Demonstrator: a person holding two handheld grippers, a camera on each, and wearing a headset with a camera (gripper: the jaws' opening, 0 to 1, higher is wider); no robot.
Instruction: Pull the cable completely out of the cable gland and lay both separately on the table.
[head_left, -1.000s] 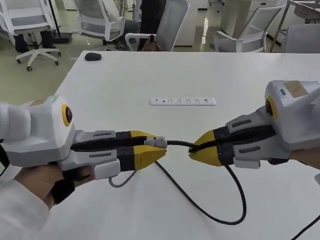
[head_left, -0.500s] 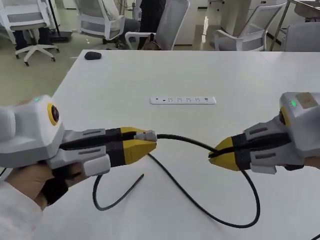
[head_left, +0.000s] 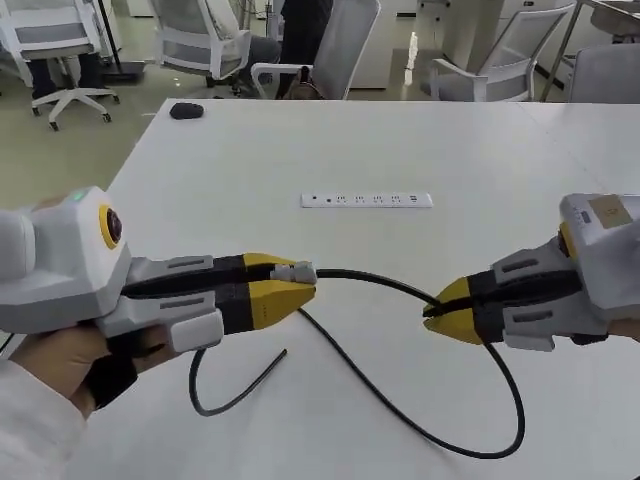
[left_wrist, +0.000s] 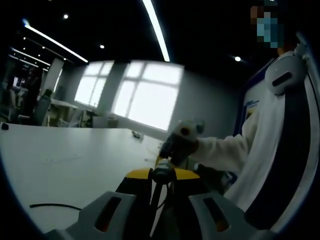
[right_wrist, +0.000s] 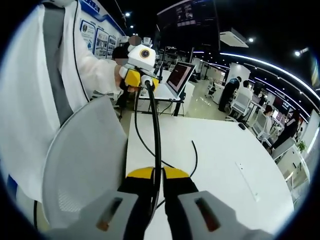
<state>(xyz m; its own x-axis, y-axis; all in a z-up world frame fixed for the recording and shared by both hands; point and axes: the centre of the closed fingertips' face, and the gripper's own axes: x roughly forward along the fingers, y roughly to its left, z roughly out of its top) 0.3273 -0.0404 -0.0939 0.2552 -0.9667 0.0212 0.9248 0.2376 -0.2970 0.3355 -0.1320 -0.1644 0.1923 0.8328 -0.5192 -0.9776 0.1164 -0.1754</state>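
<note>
**Head view.** My left hand-held gripper (head_left: 308, 284) is clenched on the cable gland (head_left: 293, 271) and holds it above the desk (head_left: 400, 150). My right hand-held gripper (head_left: 428, 312) is clamped on the black cable (head_left: 370, 280), well apart from the gland. The cable spans the gap between the two in a shallow arc, with one end seated in the gland. Beyond the right jaws it loops across the desk, passes under the left hand-held gripper and ends in a free tip (head_left: 284, 351). A power strip (head_left: 366, 201) lies farther back.
</note>
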